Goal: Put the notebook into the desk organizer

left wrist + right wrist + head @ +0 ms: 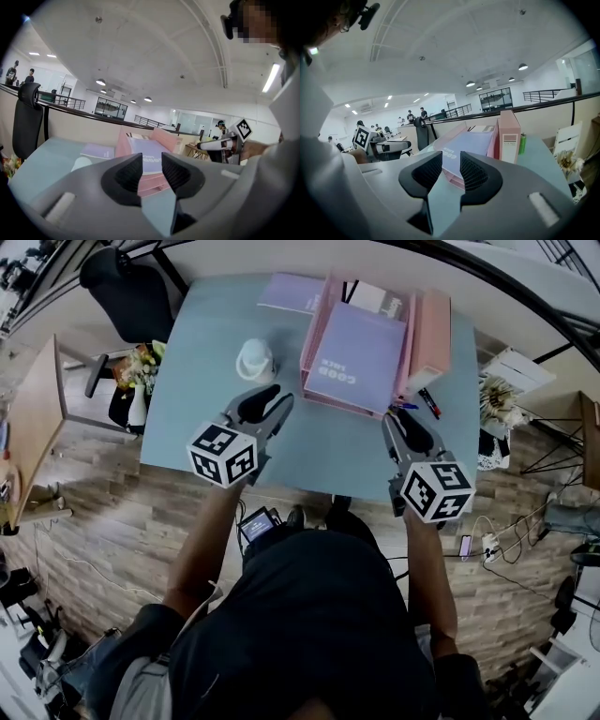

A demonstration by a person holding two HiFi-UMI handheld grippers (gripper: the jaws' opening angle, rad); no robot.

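A purple notebook (356, 357) lies flat inside the pink desk organizer (313, 338) at the back of the light blue table (206, 418). It also shows ahead of the jaws in the left gripper view (149, 153) and the right gripper view (474, 142). My left gripper (270, 401) hovers over the table to the left of and nearer than the organizer. Its jaws stand apart with nothing between them (151, 163). My right gripper (403, 423) sits just in front of the organizer's right corner, also open and empty (451, 163).
A second purple notebook (289, 292) lies at the table's back, left of the organizer. A white cup-like object (254, 360) stands near my left gripper. A pink file box (431, 338) adjoins the organizer's right side, with pens (419, 404) in front of it. A black chair (127, 292) stands at the back left.
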